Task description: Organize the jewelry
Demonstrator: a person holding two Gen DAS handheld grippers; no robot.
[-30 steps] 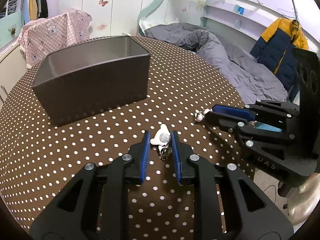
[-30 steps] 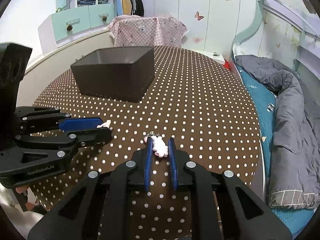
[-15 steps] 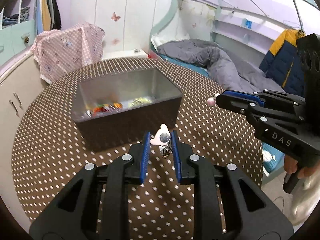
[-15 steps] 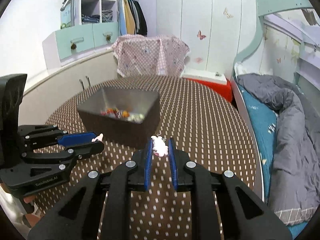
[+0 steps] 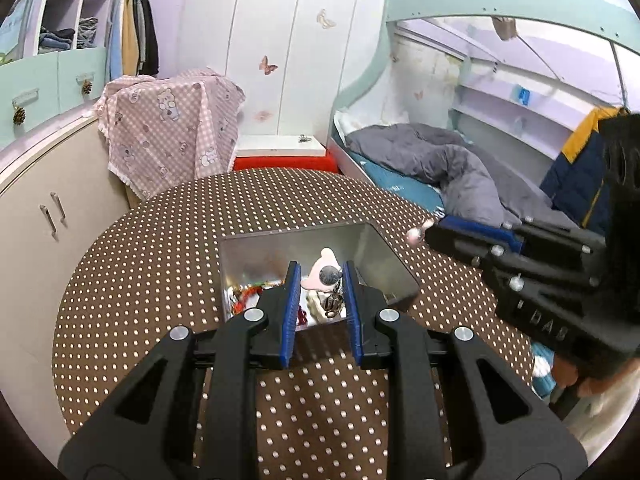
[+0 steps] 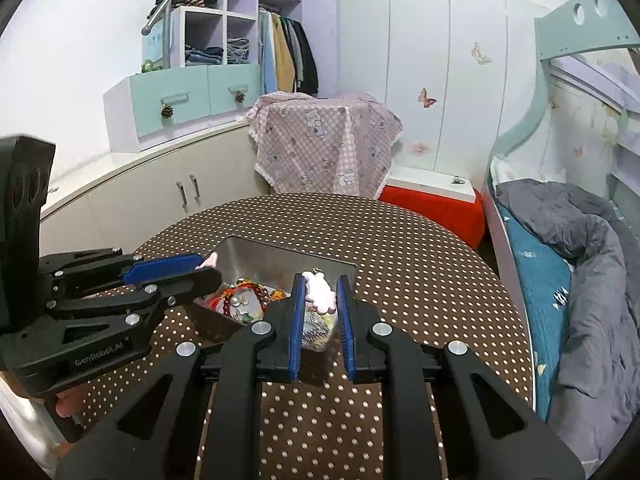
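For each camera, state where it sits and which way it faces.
Left wrist: sits on the left gripper, faces down over the grey metal box toward the bed; a pale pink charm is in its grip, the right gripper alongside.
Right wrist: sits on the right gripper, faces box and wardrobe; holds a pink charm, with left gripper beside.
Shared: box, brown polka-dot table, both grippers.

Both grippers (image 5: 320,276) (image 6: 319,288), jaws seemingly clamped

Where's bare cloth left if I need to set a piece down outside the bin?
Bare: polka-dot tablecloth left of the metal bin, and beyond it toward the red stool. Crowded: bin's floor, covered in jewelry.
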